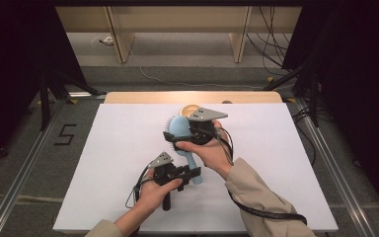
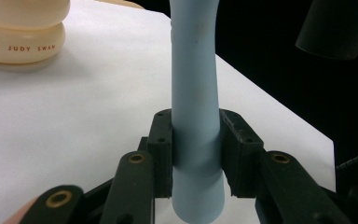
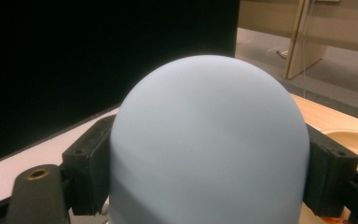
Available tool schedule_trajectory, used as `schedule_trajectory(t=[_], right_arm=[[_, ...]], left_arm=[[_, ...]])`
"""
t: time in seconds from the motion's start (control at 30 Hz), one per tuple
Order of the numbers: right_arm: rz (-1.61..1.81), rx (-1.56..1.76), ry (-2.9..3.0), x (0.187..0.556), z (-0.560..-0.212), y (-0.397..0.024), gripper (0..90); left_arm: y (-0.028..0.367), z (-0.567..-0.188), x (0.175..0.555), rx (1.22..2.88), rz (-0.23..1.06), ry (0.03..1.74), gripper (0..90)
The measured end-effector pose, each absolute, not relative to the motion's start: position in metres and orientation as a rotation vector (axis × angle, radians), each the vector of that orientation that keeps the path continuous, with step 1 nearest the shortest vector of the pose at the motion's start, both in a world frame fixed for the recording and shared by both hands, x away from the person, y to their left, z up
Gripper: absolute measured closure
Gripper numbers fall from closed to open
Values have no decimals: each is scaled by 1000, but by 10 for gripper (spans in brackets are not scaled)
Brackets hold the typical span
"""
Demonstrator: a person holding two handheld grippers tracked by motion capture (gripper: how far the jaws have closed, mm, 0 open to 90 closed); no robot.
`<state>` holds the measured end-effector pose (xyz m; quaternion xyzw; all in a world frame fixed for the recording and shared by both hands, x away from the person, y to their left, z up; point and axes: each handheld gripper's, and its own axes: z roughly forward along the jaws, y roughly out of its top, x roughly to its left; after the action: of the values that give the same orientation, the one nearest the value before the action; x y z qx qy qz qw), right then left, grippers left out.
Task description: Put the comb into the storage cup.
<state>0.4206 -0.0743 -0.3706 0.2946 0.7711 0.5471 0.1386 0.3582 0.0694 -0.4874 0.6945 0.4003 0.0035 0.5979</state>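
Brush (image 1: 182,136) lifted off table (image 1: 123,148): left gripper (image 1: 190,174) clamps its handle, right gripper (image 1: 175,138) clamps its head; set-down remains.

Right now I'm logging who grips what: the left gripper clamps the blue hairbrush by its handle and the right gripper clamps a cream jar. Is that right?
Not quite. The right gripper is closed on the hairbrush's rounded head, not a jar, as the right gripper view shows. The left gripper does clamp the handle.
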Motion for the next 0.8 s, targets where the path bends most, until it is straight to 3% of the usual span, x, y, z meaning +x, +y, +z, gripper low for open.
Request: schedule_trajectory(t=[0.8], right_arm=[[1582,841,2220,415,-366,-77,203]], left_arm=[[69,-487,357,1635,75,891,662]])
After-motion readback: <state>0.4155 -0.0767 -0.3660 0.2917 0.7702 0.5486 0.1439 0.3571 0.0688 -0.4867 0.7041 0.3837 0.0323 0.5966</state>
